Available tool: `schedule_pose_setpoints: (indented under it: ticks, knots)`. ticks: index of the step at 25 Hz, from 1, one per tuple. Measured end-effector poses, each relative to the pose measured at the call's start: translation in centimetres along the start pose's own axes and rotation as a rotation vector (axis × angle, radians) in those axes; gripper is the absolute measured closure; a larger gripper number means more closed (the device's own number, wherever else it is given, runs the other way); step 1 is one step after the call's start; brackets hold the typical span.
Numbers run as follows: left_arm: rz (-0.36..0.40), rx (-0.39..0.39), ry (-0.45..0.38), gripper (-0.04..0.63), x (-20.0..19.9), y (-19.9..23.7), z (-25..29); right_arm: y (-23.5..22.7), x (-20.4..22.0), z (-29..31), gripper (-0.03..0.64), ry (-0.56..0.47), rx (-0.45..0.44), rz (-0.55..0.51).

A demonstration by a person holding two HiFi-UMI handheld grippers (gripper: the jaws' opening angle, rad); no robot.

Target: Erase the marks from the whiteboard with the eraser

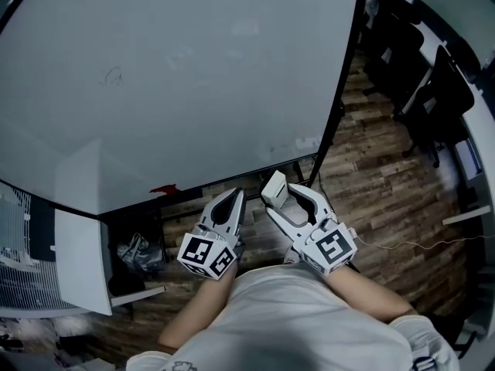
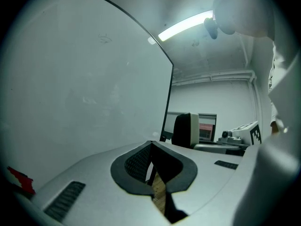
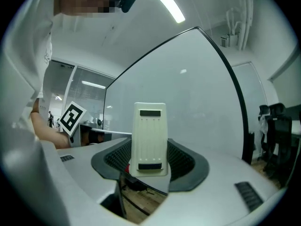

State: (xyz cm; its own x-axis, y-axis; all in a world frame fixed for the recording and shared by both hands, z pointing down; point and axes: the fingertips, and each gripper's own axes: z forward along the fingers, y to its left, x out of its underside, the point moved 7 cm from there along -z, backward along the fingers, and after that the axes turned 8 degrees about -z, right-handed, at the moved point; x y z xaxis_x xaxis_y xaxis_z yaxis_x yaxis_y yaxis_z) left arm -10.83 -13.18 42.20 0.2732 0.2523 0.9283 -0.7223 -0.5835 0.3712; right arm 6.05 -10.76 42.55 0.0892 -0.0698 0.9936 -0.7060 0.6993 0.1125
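The whiteboard (image 1: 193, 91) fills the upper left of the head view, with a small faint scribble (image 1: 114, 76) near its upper left. Below its bottom edge, my right gripper (image 1: 285, 195) is shut on a cream eraser (image 1: 273, 187) that stands up between the jaws. The right gripper view shows the eraser (image 3: 149, 135) upright in my right gripper (image 3: 150, 160), with the board (image 3: 188, 107) behind it. My left gripper (image 1: 234, 201) is shut and empty, close beside the right one. In the left gripper view, my left gripper (image 2: 152, 163) points along the board (image 2: 70, 88), where the scribble (image 2: 104, 39) shows.
A small red object (image 1: 164, 188) lies at the board's lower edge. The black stand leg (image 1: 329, 141) runs down the board's right side. Black office chairs (image 1: 433, 103) stand at the right on the wooden floor (image 1: 379, 192). A white panel (image 1: 81, 269) and a wire rack (image 1: 15, 230) are at the lower left.
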Motion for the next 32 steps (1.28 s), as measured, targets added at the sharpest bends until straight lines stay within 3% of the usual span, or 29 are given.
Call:
schedule_pose_setpoints:
  ticks: [8, 13, 21, 27, 32]
  knots:
    - [-0.001, -0.023, -0.015, 0.589, -0.3, 0.3, 3.4, -7.9, -5.5, 1.1, 0.382, -0.048, 0.017, -0.248]
    - [0.004, -0.007, -0.005, 0.589, -1.1, 0.9, 4.7, -12.5, -11.4, 2.5, 0.382, -0.054, 0.072, -0.549]
    - [0.048, 0.011, -0.022, 0.589, -2.9, 0.5, 5.6, -15.9, -20.5, 5.4, 0.382, -0.081, 0.165, -1.057]
    - [0.058, -0.014, -0.048, 0.589, -3.8, 0.8, 5.6, -16.7, -24.6, 7.0, 0.382, -0.116, 0.161, -1.147]
    - [0.065, -0.041, -0.065, 0.589, -4.3, 1.1, 5.5, -17.3, -24.3, 8.3, 0.382, -0.097, 0.146, -1.180]
